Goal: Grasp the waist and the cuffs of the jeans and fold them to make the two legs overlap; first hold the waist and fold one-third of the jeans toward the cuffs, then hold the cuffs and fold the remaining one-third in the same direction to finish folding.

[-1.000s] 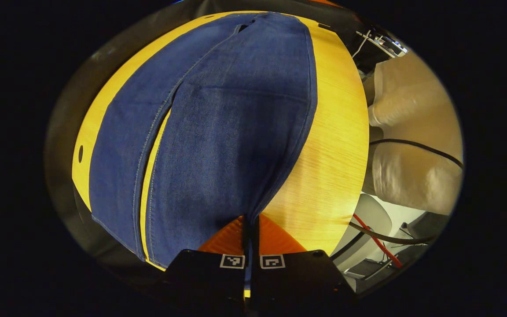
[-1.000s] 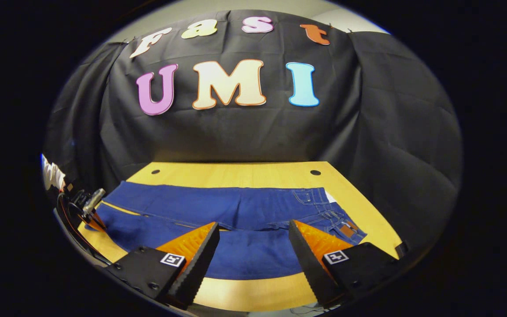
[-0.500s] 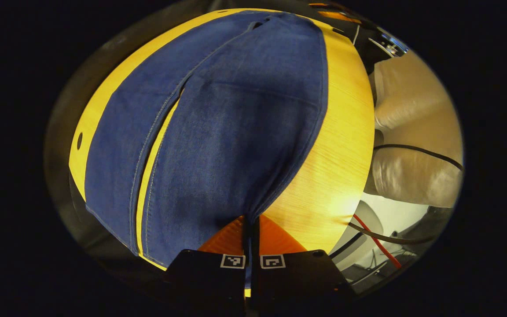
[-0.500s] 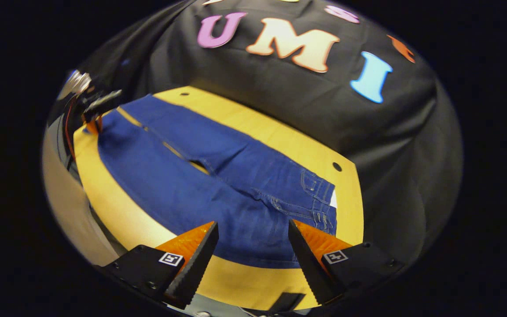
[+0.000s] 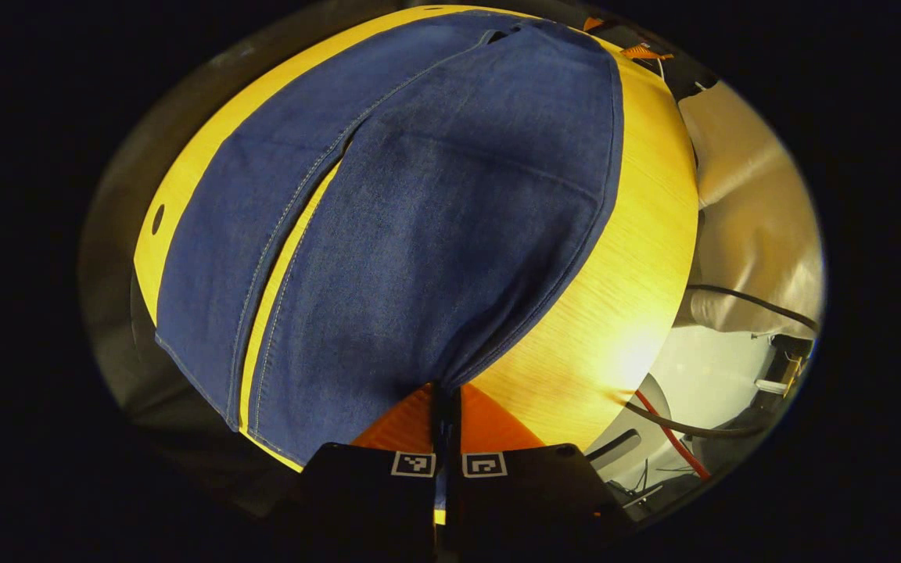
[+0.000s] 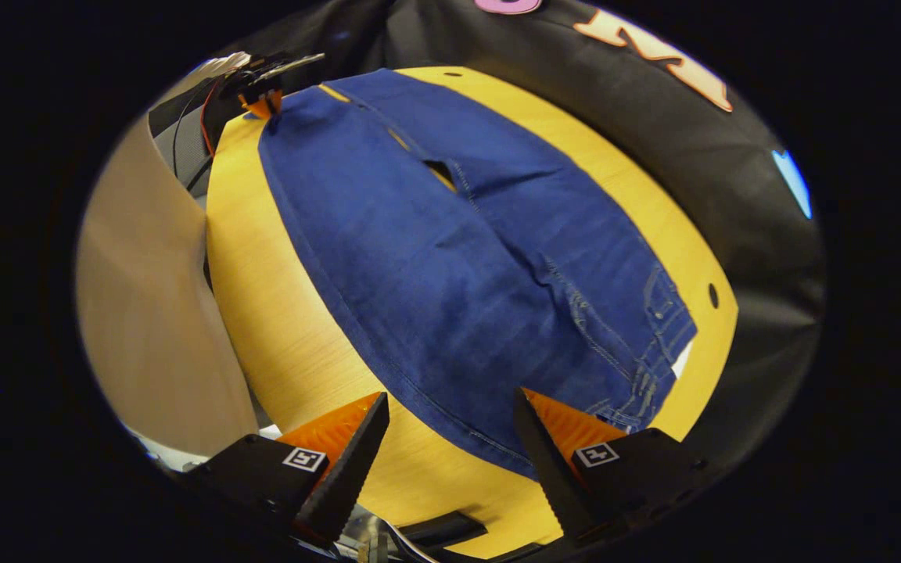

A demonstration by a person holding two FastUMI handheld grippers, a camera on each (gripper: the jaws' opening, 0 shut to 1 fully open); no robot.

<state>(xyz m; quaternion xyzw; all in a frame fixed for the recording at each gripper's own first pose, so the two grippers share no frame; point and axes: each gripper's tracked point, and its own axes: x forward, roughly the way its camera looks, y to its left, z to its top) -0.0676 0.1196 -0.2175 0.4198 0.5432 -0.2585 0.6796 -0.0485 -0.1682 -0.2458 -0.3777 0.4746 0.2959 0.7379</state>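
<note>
Left tool [image 5: 444, 399] pinches near-leg cuff of jeans [image 5: 419, 234]; right tool [image 6: 450, 438], spread, hovers by waist [image 6: 646, 367] for pairing.

Matt blue denim jeans [image 5: 435, 234] with pale stitching lie on a smooth, glossy wood-grain table [image 5: 615, 313].

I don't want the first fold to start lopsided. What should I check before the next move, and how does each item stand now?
1. Left tool shut on the near cuff of the jeans: ok.
2. Right tool gripping the waist: not ok, it is open and above the hem.
3. Jeans flat on the table: ok.
4. Legs overlapping: not ok, a gap shows between them.
5. Person's sleeve off the cloth: ok.
</note>
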